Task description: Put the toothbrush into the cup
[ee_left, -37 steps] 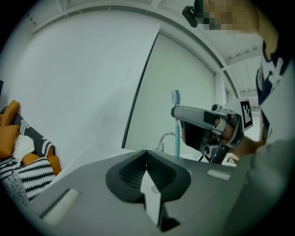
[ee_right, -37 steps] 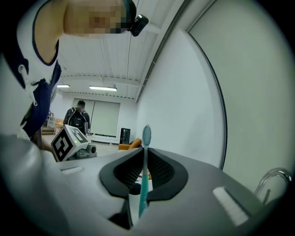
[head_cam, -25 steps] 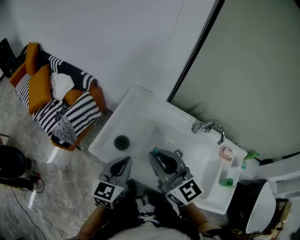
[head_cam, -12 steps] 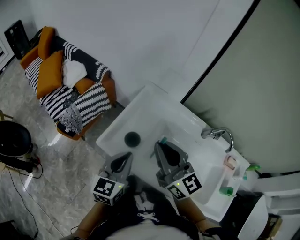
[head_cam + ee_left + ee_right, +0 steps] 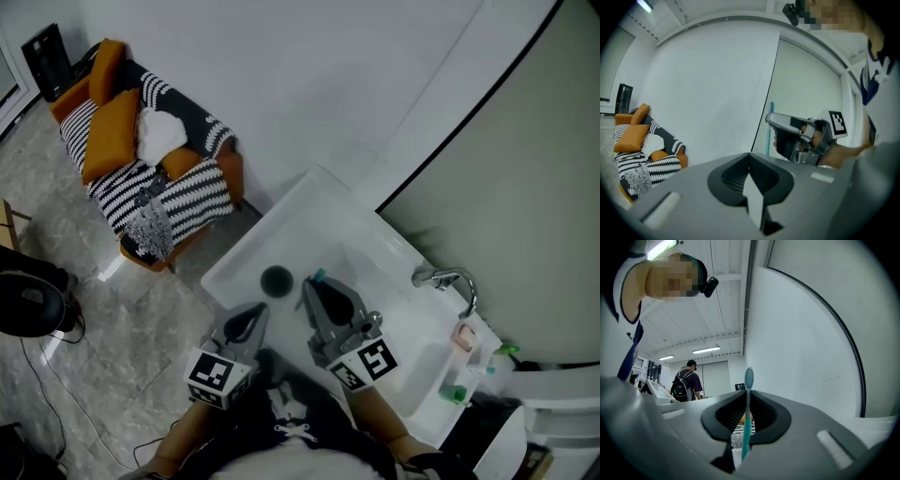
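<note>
1. Right gripper [image 5: 747,399]: jaws nearly closed, clamped on the teal toothbrush [image 5: 746,427]; brush head sticks out past the tips.
2. Left gripper [image 5: 750,164]: jaws together, nothing between them.
3. Dark cup [image 5: 277,280] stands on the white washbasin [image 5: 309,220], near the brush head; brush not in it.

Grey left claw [image 5: 253,315] and right claw [image 5: 316,289] bear square-marked cubes [image 5: 217,378].
</note>
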